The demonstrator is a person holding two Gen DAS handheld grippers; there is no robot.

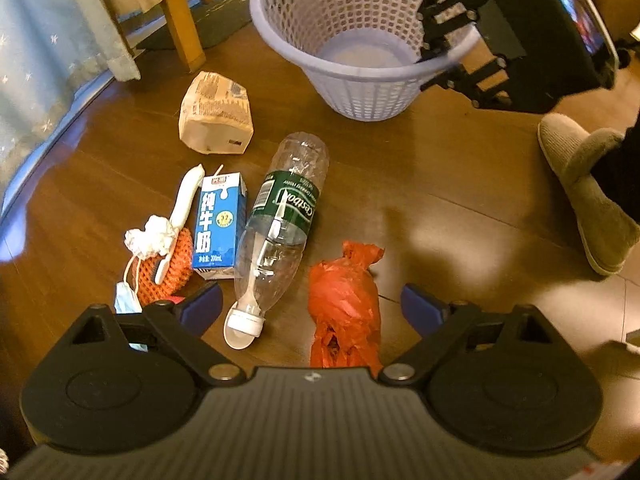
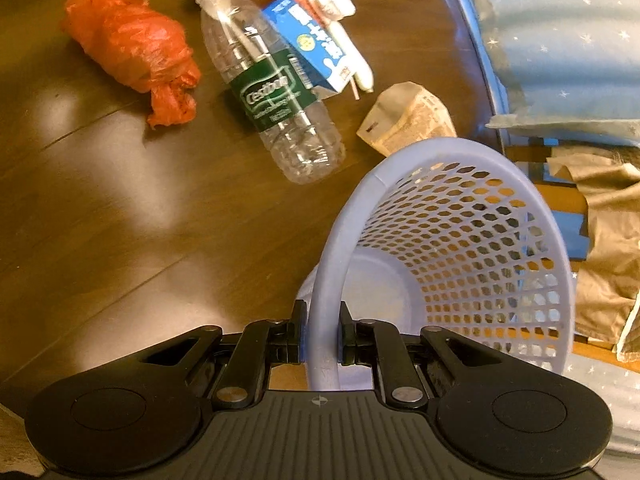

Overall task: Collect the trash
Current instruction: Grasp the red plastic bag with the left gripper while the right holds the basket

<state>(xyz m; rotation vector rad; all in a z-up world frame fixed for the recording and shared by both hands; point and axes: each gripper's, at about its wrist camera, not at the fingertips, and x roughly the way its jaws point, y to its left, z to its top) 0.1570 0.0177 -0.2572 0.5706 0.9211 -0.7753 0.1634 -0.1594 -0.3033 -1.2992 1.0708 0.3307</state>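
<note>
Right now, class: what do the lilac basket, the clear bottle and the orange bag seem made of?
Lilac perforated basket: moulded plastic, matte, holes throughout. Clear bottle with green label: thin glossy plastic, crinkled, see-through. Orange crumpled bag: plastic film, probably, shiny wrinkles.

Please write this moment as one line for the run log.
right gripper: shut on basket rim | left gripper: open above red bag, bottle | basket: empty

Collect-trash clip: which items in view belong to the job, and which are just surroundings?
Job: laundry-style basket, water bottle, milk carton, red plastic bag, paper bag, tissue wad, face mask.

Surroundings: curtain, chair leg, slipper.
</note>
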